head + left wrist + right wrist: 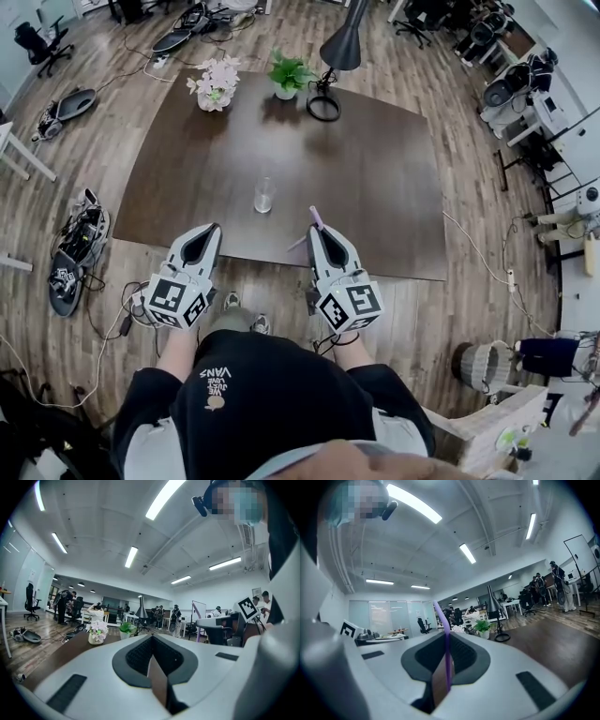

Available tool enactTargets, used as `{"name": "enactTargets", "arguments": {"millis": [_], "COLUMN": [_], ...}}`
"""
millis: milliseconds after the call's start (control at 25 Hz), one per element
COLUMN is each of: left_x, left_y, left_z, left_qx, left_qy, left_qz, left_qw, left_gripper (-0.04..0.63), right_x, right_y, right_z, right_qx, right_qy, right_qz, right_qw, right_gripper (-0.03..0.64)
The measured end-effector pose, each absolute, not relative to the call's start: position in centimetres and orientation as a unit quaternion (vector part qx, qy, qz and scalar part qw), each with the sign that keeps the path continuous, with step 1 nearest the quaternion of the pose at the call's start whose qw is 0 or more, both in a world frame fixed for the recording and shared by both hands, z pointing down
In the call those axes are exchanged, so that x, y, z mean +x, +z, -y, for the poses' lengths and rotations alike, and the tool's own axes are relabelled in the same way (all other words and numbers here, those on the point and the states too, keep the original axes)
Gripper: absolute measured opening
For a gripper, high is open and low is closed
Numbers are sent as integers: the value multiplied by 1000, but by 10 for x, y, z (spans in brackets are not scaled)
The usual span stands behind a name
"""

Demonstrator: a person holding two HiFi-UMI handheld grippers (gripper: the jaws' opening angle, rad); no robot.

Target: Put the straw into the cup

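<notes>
So the right gripper (320, 231) was clamped on the purple straw (316, 217), holding it roughly upright. From the head view only a short stub poked out past the jaw tips. The right gripper view showed the straw (442, 616) better, pinched in the narrow slot between the pads, with its lower end lost down inside the gripper (446, 637).

The left gripper (208, 231) had its jaws together with nothing in them, going by its own view (152, 641).

The clear cup (264, 195) stood upright on the dark table (394, 187), ahead of and between the two grippers and apart from both. It was pretty hard to spot, being see-through, and I couldn't find it in either gripper view.

The lamp (339, 47) at the far edge was cut off by the frame.
</notes>
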State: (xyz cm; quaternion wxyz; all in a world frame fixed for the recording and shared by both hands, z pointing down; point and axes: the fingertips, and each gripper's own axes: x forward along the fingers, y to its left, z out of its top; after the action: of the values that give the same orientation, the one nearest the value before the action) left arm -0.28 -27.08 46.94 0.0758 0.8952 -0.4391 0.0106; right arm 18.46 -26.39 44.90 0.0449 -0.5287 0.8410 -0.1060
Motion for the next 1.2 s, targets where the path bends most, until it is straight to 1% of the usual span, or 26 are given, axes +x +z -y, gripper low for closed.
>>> {"name": "enactTargets", "arguments": {"millis": [640, 1200], "left_x": [-11, -24], "left_y": [464, 468], "left_z": [358, 390], "left_qx": [915, 931], "left_qy": [6, 8], "left_qz": [396, 358], "left_qw": [75, 74], "left_gripper": [11, 11], "right_x": [162, 150], "right_y": [434, 430], "right_z": [345, 377], "right_qx": [-555, -589], "right_qy": [-88, -69], "right_qz": [-826, -803], "right_qw": [52, 59], "right_gripper": [38, 38]}}
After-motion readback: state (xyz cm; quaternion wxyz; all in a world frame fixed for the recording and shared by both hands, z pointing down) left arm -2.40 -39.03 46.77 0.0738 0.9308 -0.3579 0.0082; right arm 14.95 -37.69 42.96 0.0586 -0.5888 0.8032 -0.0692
